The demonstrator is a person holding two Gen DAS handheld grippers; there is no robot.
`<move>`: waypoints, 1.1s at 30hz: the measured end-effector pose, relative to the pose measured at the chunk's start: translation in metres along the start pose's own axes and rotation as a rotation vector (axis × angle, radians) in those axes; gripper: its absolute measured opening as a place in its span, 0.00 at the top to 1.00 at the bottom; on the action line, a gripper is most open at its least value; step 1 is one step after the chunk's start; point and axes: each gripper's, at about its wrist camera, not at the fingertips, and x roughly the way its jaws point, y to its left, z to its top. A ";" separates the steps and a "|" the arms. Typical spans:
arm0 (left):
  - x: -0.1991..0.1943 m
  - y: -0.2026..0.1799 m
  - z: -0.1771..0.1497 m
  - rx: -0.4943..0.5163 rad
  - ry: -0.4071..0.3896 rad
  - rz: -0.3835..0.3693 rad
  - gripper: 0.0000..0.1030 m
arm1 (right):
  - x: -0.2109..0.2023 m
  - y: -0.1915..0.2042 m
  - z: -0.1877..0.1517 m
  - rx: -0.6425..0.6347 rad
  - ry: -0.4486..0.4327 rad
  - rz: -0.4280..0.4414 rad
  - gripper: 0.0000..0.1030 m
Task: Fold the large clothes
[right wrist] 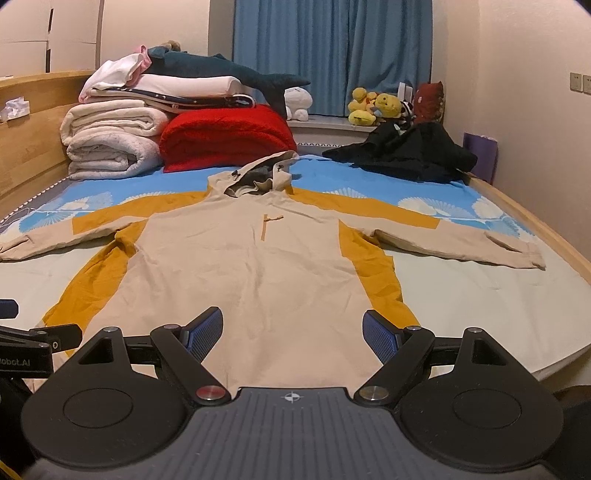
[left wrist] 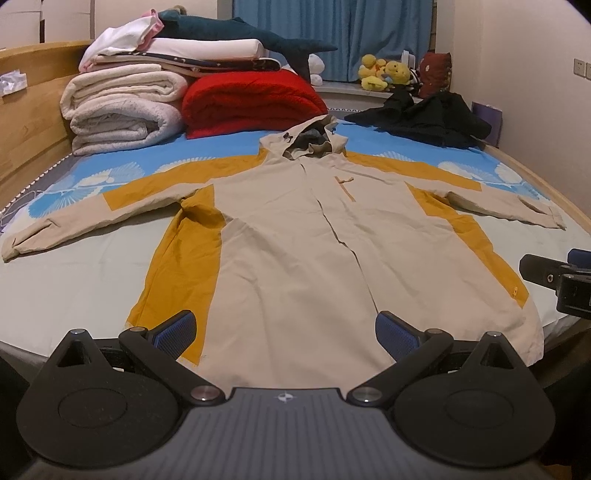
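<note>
- On the bed (left wrist: 92, 266): jacket (left wrist: 295, 240), beige with mustard panels, spread flat, front up.
- Long axis runs straight away from both cameras: hem nearest the grippers, hood (left wrist: 310, 138) at the far end, toward the curtain (left wrist: 332, 33).
- Sleeves stretched out sideways, roughly square to the body; cuffs reach near the bed's side edges.
- Front closure runs down the middle; short mustard chest strip just beside it.
- Left gripper (left wrist: 286, 334): jaws wide apart, holding nothing, at the hem on its left half; can't tell if the pads touch cloth.
- Right gripper (right wrist: 293, 332): jaws also spread, nothing between them, at the hem on its right half.
- Each gripper shows at the edge of the other's view; they sit side by side.
- Readable text: "obot.AI" on the left gripper's body in the right wrist view, first letter cut off. No legible print on the jacket.
- Far end of the bed: folded blankets (left wrist: 125, 107), red blanket (left wrist: 251, 103), shark plush (left wrist: 243, 35), black clothes (left wrist: 424, 118).
</note>
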 end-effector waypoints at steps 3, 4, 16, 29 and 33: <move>0.001 0.000 0.000 -0.002 0.002 0.000 0.00 | 0.000 0.002 0.001 -0.007 -0.002 -0.004 0.19; 0.001 0.000 0.000 -0.002 0.001 -0.001 0.00 | 0.000 0.001 0.001 -0.006 -0.001 -0.005 0.19; 0.001 0.000 0.000 -0.009 0.000 -0.006 0.00 | 0.002 -0.001 0.003 0.030 0.013 0.011 0.19; 0.001 0.003 -0.001 -0.040 0.007 -0.009 0.00 | 0.002 -0.001 0.004 0.024 0.015 0.020 0.19; 0.001 0.005 -0.001 -0.043 0.008 -0.005 0.00 | 0.003 0.000 0.003 0.019 0.020 0.019 0.19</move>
